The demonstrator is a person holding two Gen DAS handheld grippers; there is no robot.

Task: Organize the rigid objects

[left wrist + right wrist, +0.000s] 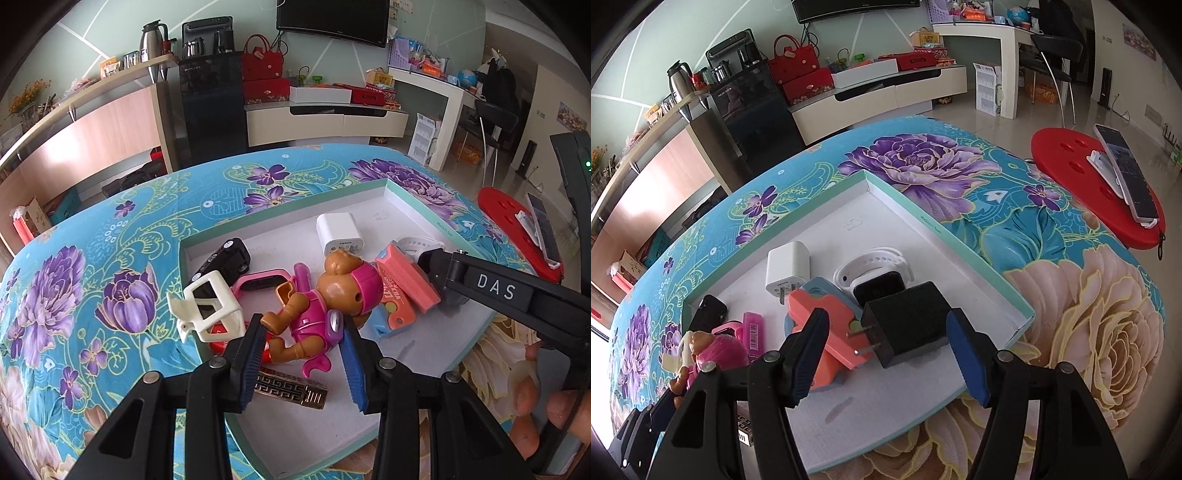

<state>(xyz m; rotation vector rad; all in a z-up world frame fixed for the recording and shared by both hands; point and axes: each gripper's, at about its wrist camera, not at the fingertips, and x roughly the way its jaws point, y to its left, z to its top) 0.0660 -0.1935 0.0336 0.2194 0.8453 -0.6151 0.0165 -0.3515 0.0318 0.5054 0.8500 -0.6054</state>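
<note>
2 claws work over a shallow white tray [402, 206] with a mint-green rim, which lies on a desk [110, 258] covered by a turquoise cloth with purple flowers.

The left claw [301, 363] stands at 6 o'clock in its own view, its blue-padded fingers spread apart on either side of a brown and pink toy dog figure [325, 295]. The pads sit just beside the figure's legs and body; whether they touch it I cannot tell. At 9 o'clock from the figure lies a white plastic frame [208, 306] over the tray's edge, with a pink watch [262, 280] and a black car key [225, 258] near it. A bronze patterned bar [291, 389] lies between the fingers, at 6 o'clock from the figure. At 12 o'clock sits a white charger [340, 232].

The right claw [884, 354] is also open, its fingers well apart around a black charger [908, 325] without gripping it. The charger's 2 prongs point toward 9 o'clock and lie against an orange and blue toy [820, 325]. At 12 o'clock from the black charger rests a white-strapped watch [875, 275] with a dark screen, touching it. A pink lighter [753, 328] lies at 9 o'clock, close to the tray's left wall.

Off the desk at 2 o'clock, a red stool [1067, 158] carries a phone [1126, 177] on a white stand.
</note>
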